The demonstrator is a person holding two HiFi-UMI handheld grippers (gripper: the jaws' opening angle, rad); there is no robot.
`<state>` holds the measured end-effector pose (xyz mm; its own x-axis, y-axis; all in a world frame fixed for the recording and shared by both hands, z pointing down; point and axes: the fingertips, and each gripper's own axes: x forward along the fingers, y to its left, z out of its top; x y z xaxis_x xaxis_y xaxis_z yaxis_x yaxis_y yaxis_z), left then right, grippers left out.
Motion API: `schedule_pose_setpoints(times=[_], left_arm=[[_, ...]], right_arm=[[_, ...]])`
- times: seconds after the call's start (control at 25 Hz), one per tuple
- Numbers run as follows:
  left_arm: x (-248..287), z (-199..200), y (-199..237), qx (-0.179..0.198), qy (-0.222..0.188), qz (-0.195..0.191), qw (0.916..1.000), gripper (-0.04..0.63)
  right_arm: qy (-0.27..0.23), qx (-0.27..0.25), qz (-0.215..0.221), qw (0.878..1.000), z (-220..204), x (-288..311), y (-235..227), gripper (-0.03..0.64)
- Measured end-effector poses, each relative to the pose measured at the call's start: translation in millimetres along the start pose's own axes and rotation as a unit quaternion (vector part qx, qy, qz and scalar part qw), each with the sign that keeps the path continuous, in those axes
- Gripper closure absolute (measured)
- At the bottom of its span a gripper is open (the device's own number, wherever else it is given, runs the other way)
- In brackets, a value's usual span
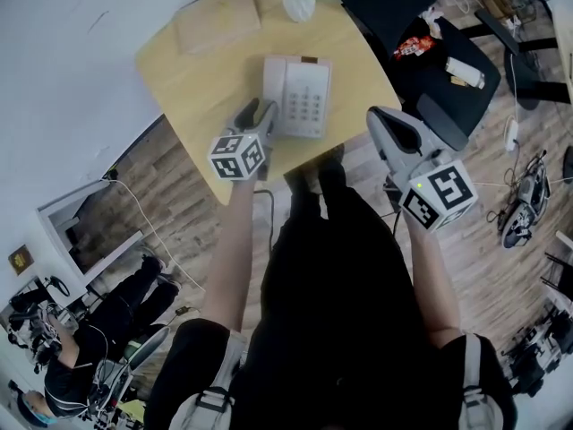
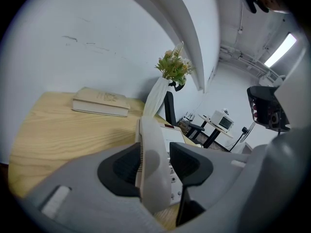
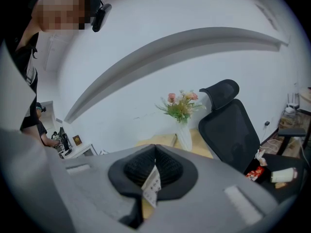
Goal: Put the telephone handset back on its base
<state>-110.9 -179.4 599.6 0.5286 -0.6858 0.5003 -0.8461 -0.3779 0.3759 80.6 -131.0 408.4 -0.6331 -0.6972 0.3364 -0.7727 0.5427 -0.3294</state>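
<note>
Left gripper view gives us the smooth, cream plastic handset [image 2: 151, 149], a long rounded bar lying along the left side of its boxy keypad base [image 2: 174, 141]. The left gripper [image 1: 258, 119] straddles it with jaws apart: the handset sits against one ribbed black pad, with a gap to the other. The base stands toward the near edge of the pale wood-grain table [image 1: 192, 79]. A flat tan book [image 1: 218, 16] lies by the far left corner, and a white vase [image 1: 298, 3] of flowers stands at the far edge. Off the table's right edge, the right gripper [image 3: 154, 166] is clenched, with a small printed slip [image 3: 151, 186] poking out where its pads meet.
</note>
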Motion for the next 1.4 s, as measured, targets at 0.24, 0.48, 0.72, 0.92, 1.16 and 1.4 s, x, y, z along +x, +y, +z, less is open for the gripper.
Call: schedule_pose_setpoints(times=[0.24,0.48,0.72,0.92,1.16,1.4], left_arm=[[-21,2,3,0.003,-0.01,-0.006,0.9999,0.414],[-48,13,-2,0.018,-0.031,-0.018,0.9992,0.431],[-74,30,-10,0.041,-0.057,-0.023,0.9972,0.458],[-101,46,-20,0.059,-0.082,-0.024,0.9946,0.492],[-134,69,-30,0.08,-0.115,-0.027,0.9898,0.523],[-165,82,-37,0.09,-0.141,-0.028,0.9855,0.542]], right_arm=[[-0.008,-0.008,-0.009,1.0,0,-5,18,0.614],[-0.017,-0.015,-0.021,1.0,-1,-14,35,0.614],[-0.024,-0.03,-0.023,0.999,2,-18,51,0.614],[-0.032,-0.04,-0.019,0.999,4,-22,66,0.614],[-0.045,-0.05,-0.018,0.998,9,-23,79,0.614],[-0.058,-0.056,-0.016,0.997,13,-23,93,0.614]])
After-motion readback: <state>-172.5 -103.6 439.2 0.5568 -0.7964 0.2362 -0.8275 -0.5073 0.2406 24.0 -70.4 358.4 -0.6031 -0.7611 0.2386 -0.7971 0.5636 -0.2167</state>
